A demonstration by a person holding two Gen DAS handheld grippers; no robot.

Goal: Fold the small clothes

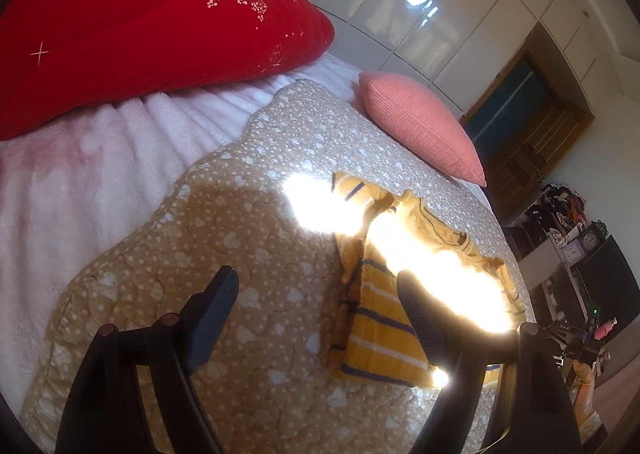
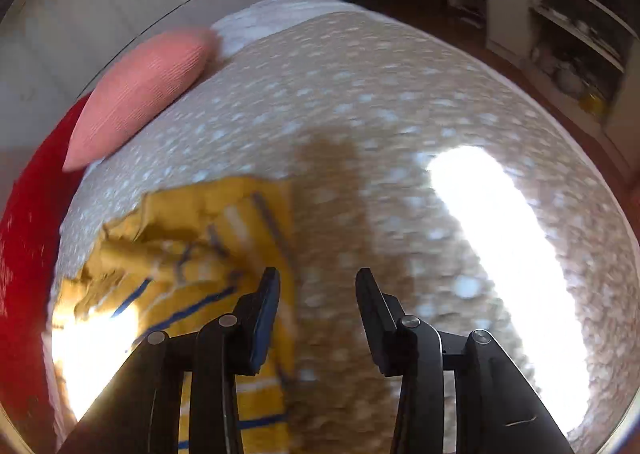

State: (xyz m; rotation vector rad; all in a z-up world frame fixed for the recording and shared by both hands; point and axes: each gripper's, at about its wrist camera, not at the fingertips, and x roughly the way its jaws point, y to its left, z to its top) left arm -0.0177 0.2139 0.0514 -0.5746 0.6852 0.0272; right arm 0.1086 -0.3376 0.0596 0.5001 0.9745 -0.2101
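Observation:
A small yellow garment with blue and white stripes (image 1: 380, 318) lies partly folded on the beige heart-print quilt (image 1: 248, 222). A bright sun patch washes out its middle. My left gripper (image 1: 316, 282) is open and empty, hovering above the quilt, its right finger over the garment's striped part. In the right wrist view the garment (image 2: 188, 254) lies at lower left, blurred. My right gripper (image 2: 316, 286) is open and empty above the quilt (image 2: 360, 114), its left finger over the garment's right edge.
A big red floral pillow (image 1: 140, 26) and a pink cushion (image 1: 420, 122) lie at the bed's far side on a pale pink fleece blanket (image 1: 80, 174). White wardrobe doors (image 1: 440, 6), a wooden door and cluttered shelves (image 1: 568, 222) stand beyond the bed.

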